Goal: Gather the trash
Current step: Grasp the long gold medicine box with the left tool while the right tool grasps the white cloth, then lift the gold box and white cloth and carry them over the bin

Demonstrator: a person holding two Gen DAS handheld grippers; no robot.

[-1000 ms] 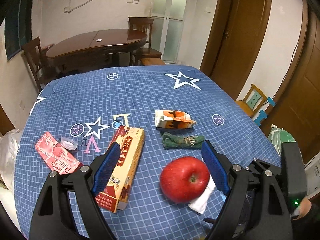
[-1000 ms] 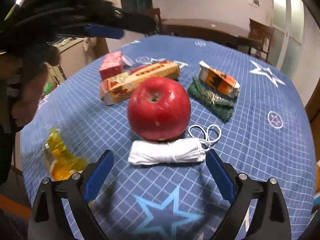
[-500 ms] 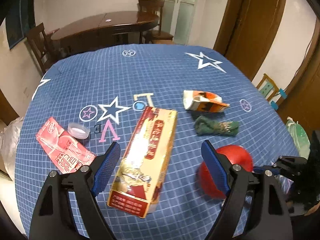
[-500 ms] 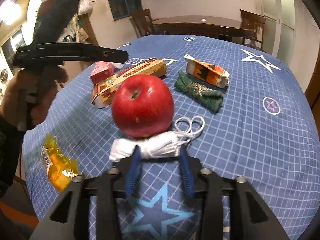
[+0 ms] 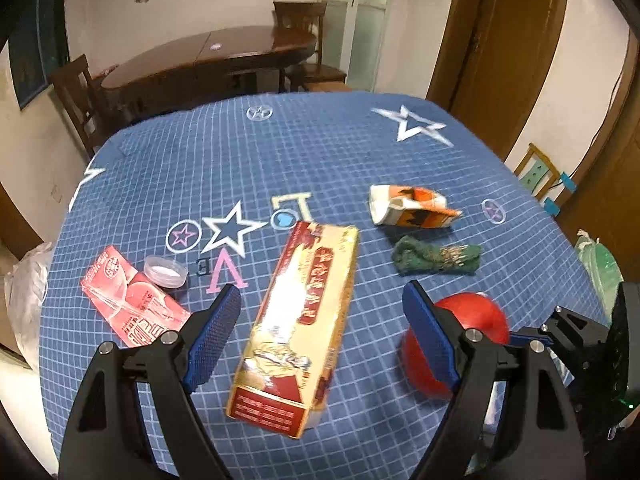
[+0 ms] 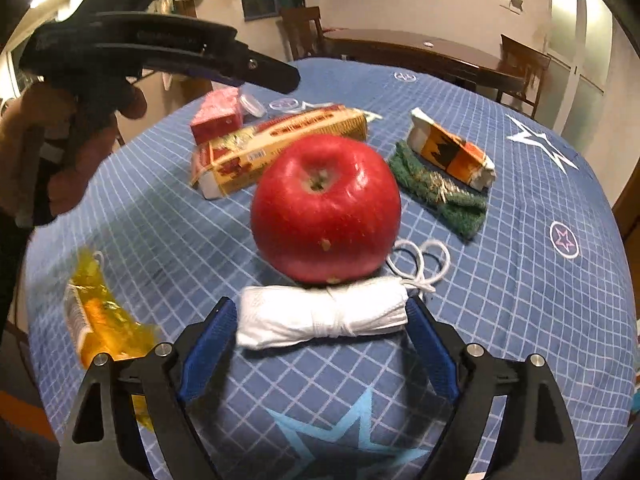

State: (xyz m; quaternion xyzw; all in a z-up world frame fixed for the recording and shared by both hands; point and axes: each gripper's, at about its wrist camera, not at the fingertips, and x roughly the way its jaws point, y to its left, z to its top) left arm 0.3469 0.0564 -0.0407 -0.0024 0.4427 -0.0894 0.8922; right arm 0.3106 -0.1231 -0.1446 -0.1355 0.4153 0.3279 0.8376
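Note:
My left gripper [image 5: 322, 312] stands open over a long yellow-and-red box [image 5: 308, 300] that lies between its fingers, with gaps on both sides. The right gripper [image 6: 320, 318] has a rolled white mask bundle [image 6: 320, 314] lying on the cloth between its blue pads; its jaws are opening. A red apple [image 6: 326, 212] stands just beyond the bundle. Further out lie a crushed orange carton [image 6: 452, 152], a green scrap [image 6: 440, 196], a red packet [image 5: 132, 308] and a yellow wrapper [image 6: 96, 320].
Everything lies on a table with a blue checked cloth [image 5: 320, 152]. A clear lid [image 5: 166, 272] sits by the red packet. A hand [image 6: 60, 152] holds the left gripper at the table's left edge. A wooden dining table [image 5: 208, 60] and chairs stand behind.
The left gripper shifted left from the apple to straddle the long box. The right jaws narrowed in front of the white bundle, then widened, and now stand at its two ends.

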